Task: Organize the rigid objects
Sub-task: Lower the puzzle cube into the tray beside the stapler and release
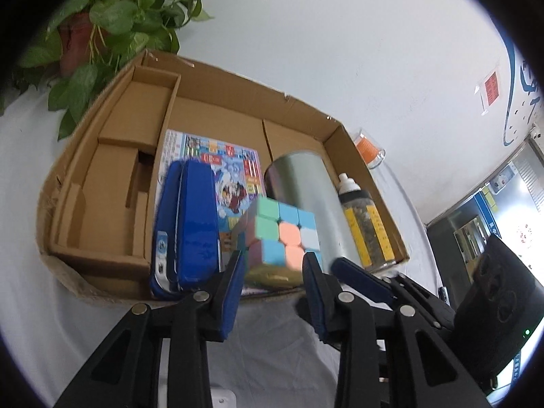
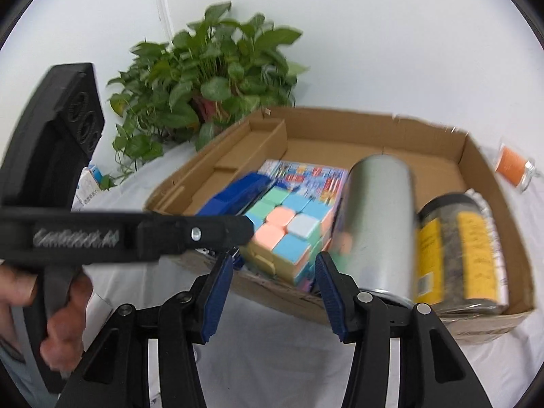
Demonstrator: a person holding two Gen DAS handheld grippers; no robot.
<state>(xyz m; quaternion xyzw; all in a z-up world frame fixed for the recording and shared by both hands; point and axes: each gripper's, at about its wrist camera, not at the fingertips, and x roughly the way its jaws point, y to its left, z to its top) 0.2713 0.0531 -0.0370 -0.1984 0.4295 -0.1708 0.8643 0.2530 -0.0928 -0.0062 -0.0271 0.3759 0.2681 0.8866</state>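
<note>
While both tongs hang spread just short of the puzzle cube (image 1: 280, 234), left tongs (image 1: 272, 272) nearest, pinching nothing, right tongs (image 2: 273, 268) alongside, I'd square up on the cube's flat faces before pinching; cube sits in the cardboard box (image 1: 238, 81), front middle.

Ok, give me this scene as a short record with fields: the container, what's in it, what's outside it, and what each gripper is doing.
container: cardboard box on a white cloth
inside: blue stapler, picture book, puzzle cube, metal can, spice bottle
outside: potted plant, orange-labelled glass
left gripper: open, cube ahead between its fingers, no contact visible
right gripper: open, empty, at the box's near edge
</note>
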